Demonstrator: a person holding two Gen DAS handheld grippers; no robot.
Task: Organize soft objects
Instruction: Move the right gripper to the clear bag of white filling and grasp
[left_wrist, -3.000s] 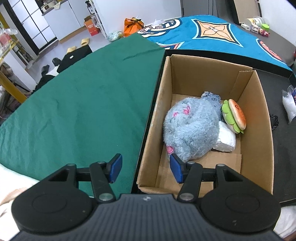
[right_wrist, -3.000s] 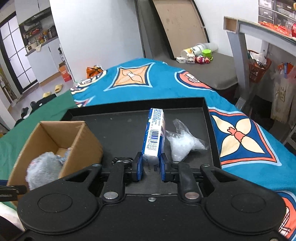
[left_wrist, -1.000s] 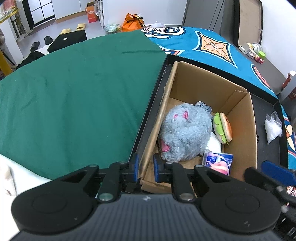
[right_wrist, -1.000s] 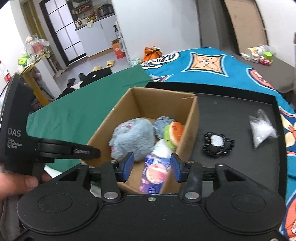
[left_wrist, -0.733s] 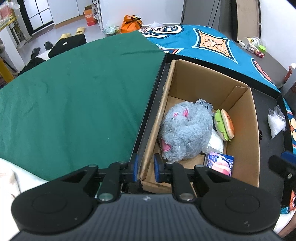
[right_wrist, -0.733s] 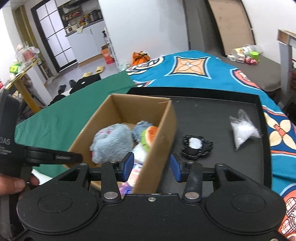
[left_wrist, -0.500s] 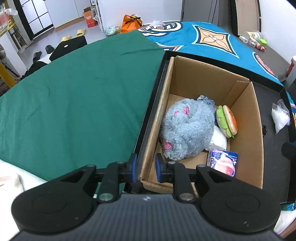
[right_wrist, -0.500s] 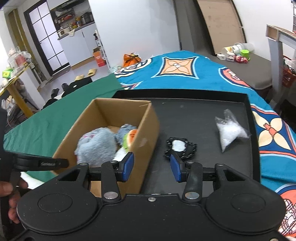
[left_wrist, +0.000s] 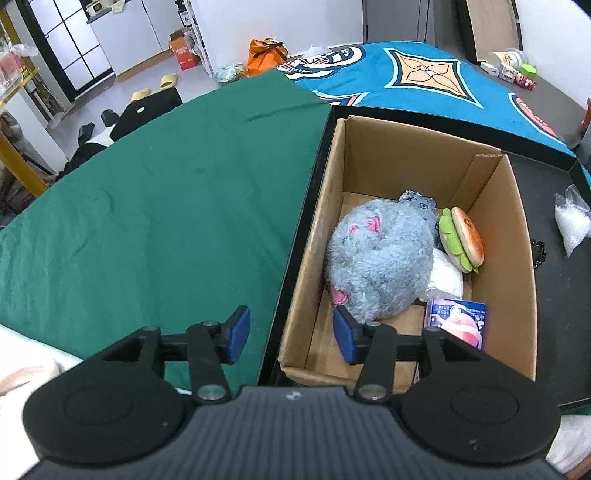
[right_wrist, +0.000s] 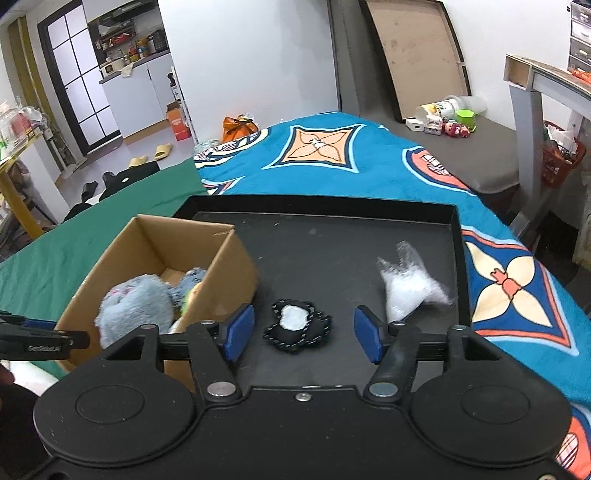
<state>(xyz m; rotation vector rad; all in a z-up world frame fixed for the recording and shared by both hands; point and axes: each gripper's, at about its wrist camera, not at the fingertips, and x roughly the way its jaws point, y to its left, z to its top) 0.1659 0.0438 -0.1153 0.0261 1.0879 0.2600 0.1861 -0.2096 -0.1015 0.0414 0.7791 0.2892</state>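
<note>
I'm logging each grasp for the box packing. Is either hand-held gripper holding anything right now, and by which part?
Nothing is held. The left hand-held gripper is opening astride the cardboard box wall, pads clear; the right hand-held gripper is opening, empty.

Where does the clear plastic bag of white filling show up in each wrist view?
Left wrist: the plastic bag lies at the far right edge, on the black tray, right of the cardboard box.
Right wrist: the bag lies right of centre on the tray.
Shared landmark: the cardboard box.
</note>
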